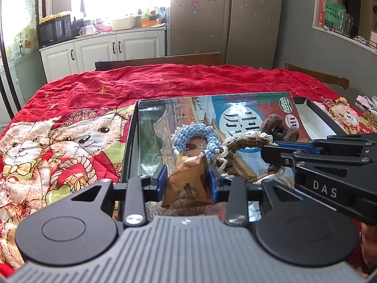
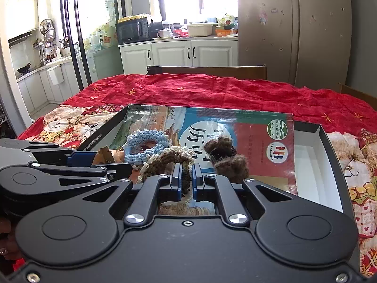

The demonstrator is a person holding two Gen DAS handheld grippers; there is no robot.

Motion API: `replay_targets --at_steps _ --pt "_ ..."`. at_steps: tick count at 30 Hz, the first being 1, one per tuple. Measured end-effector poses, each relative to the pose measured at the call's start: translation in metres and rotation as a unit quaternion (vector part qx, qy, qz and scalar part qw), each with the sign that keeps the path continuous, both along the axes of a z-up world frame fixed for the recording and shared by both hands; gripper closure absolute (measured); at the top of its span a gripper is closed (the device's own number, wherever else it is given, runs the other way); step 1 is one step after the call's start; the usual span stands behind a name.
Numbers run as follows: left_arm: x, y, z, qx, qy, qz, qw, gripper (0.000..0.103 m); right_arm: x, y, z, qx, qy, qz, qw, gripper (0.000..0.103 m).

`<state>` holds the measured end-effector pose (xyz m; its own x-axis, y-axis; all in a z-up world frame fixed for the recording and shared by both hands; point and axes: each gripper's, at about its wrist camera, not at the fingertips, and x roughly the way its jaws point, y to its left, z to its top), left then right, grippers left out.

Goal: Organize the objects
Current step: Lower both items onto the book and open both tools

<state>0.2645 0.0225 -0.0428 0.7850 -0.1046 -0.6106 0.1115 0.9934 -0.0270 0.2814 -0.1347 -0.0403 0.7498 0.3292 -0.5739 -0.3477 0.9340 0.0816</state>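
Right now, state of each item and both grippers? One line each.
left gripper: shut on brown packet
right gripper: shut on brown scrunchie
blue scrunchie: loose, lying on the book
furry brown hair clip: loose, on the book
book: flat inside the box
box: open, no lid on

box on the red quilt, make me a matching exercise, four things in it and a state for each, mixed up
Things:
1. brown packet
2. brown scrunchie
3. blue scrunchie
4. furry brown hair clip

States:
A. lying free, left of the brown scrunchie
B. held by the left gripper
C. lying free, right of the brown scrunchie
D. pinched by the right gripper

Pairs: 1-B, 2-D, 3-A, 4-C
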Motion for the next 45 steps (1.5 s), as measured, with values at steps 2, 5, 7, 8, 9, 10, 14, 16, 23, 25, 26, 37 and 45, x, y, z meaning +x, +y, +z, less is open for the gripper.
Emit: replay_targets --at_steps 2,5,7,8,9,10,14,16,23,25,26,37,45 --pt "0.0 -0.0002 0.0 0.0 0.0 0.0 1.0 0.062 0.0009 -0.0002 -0.0005 0.001 0.002 0.0 1.0 0.094" --pt "0.0001 -0.0002 -0.0002 0.001 0.0 0.0 1.0 0.061 0.0018 -0.0003 -0.0012 0.003 0.005 0.001 1.0 0.094" --pt "0.0007 0.0001 -0.0007 0.001 0.0 0.0 1.0 0.061 0.0024 -0.0003 -0.0018 0.005 0.007 0.0 1.0 0.094" --pt "0.0008 0.0002 -0.0009 0.001 0.0 0.0 1.0 0.061 0.0027 -0.0006 -0.0022 0.005 0.008 0.0 1.0 0.094" --pt "0.0009 0.0002 -0.001 0.002 0.0 0.0 1.0 0.061 0.0028 -0.001 -0.0027 0.005 0.009 -0.001 1.0 0.094" --pt "0.0008 0.0002 -0.001 0.001 0.0 0.0 1.0 0.061 0.0032 -0.001 -0.0032 0.006 0.01 -0.001 1.0 0.094" --pt "0.001 0.0003 -0.0013 0.002 0.0 0.0 1.0 0.057 0.0046 -0.0018 -0.0052 0.009 0.014 -0.002 1.0 0.094" --pt "0.0009 0.0002 -0.0013 0.001 0.0 0.0 1.0 0.056 0.0052 -0.0019 -0.0058 0.01 0.016 -0.002 1.0 0.094" --pt "0.0006 0.0005 -0.0022 0.003 -0.001 -0.001 1.0 0.055 0.006 -0.003 -0.0074 0.013 0.018 -0.003 1.0 0.093" --pt "0.0006 0.0004 -0.0022 0.004 -0.001 -0.001 1.0 0.055 0.006 -0.003 -0.008 0.013 0.018 -0.004 1.0 0.093" --pt "0.0006 0.0005 -0.0022 0.003 -0.001 -0.001 1.0 0.055 0.0061 -0.0028 -0.0083 0.013 0.018 -0.004 1.0 0.093" --pt "-0.0006 0.0005 0.0002 0.004 -0.005 0.0 1.0 0.044 0.0067 -0.0026 -0.0088 0.014 0.018 -0.003 1.0 0.089" --pt "-0.0024 -0.0011 0.0016 0.006 -0.008 -0.001 1.0 0.039 0.0061 -0.004 -0.0076 0.017 0.013 -0.005 1.0 0.086"
